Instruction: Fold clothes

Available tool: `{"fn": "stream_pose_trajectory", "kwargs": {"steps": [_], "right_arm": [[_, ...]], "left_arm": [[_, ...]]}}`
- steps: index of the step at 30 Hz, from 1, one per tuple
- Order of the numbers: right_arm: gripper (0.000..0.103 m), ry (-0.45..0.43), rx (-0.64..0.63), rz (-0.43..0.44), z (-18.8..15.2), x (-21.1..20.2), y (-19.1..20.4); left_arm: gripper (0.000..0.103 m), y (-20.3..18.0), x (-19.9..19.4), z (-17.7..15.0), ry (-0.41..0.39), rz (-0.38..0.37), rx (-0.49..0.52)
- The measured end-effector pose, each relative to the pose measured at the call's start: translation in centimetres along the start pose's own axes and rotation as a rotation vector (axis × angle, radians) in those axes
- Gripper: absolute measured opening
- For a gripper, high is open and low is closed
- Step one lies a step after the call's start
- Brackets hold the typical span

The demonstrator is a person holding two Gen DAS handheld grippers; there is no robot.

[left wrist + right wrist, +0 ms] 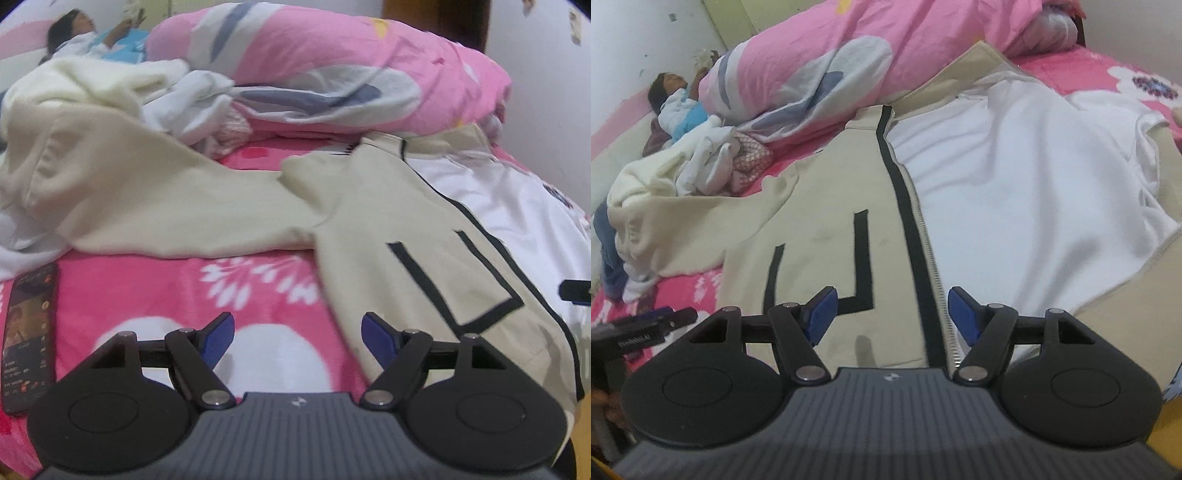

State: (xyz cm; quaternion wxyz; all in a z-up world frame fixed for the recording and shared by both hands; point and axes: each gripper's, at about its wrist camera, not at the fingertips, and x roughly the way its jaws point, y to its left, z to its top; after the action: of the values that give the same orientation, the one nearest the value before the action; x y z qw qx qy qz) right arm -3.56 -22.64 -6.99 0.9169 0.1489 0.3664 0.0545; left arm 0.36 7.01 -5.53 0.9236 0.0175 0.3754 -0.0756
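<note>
Partly hidden jacket [827,229], phone [29,339] screen blurred

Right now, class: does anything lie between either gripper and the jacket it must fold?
Nothing visible does. The right gripper, open and empty, hangs directly above the cream jacket. The left gripper, also open, hangs over bare bedspread beside it.

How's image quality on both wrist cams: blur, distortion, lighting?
Left wrist: fisheye bends the edges and darkens the corners; the beige jacket and phone are smeared, the left gripper sharp. Right wrist: same warp; the jacket's white lining looks soft, light flat, shadows faint.
</note>
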Motion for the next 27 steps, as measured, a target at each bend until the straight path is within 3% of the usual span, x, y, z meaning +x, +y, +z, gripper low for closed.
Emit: {"fn": "stream_pose_trajectory", "kwargs": {"steps": [5, 9, 20, 23, 27], "right_arm": [[0.066, -0.004, -0.057, -0.041, -1.4, 1.4, -1.3], [0.066, -0.034, -0.099, -0.017, -2.9, 2.2, -2.4], [0.066, -0.05, -0.142, 0.023, -4.4, -0.5, -3.2], [0.064, -0.03, -0.135, 0.027, -3.9, -2.3, -3.5], [0.055, -0.086, -0.192, 0.008, -0.4, -3.0, -3.9]], "left_arm": [[0.077, -2.8, 0.6, -0.1, 0.039, 0.013, 0.063], [0.077, -4.7, 0.9, 0.1, 0.053, 0.022, 0.103], [0.078, -9.3, 2.5, -0.9, 0.088, -0.021, 0.209], [0.078, -9.6, 2.8, -1.1, 0.095, -0.023, 0.222], [0.078, -9.7, 2.9, -0.5, 0.082, -0.024, 0.218]]}}
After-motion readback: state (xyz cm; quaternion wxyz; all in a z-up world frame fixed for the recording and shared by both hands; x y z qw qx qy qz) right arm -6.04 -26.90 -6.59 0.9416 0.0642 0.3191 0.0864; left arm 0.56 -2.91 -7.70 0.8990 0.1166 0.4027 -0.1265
